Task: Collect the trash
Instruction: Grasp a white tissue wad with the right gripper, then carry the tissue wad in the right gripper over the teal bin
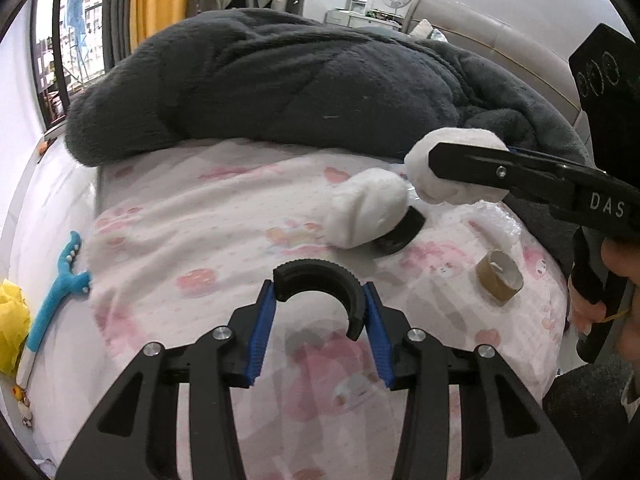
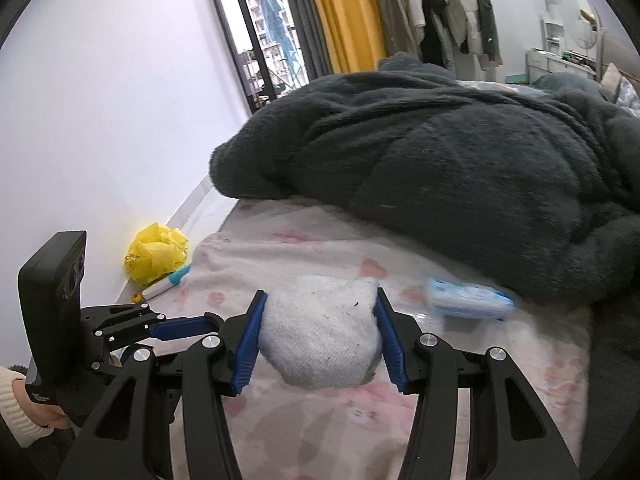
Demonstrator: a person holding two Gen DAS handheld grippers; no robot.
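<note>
Between right jaws, white sock (image 2: 320,340).

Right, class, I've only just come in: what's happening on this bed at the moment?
A person is clearing a bed with a gripper in each hand. The left gripper is shut on a black half-ring piece above the pink patterned sheet. The right gripper is clamped on a white sock, lifted off the sheet. A second white sock, a cardboard tube and a blue-and-white packet lie on the sheet beside a dark grey blanket.
</note>
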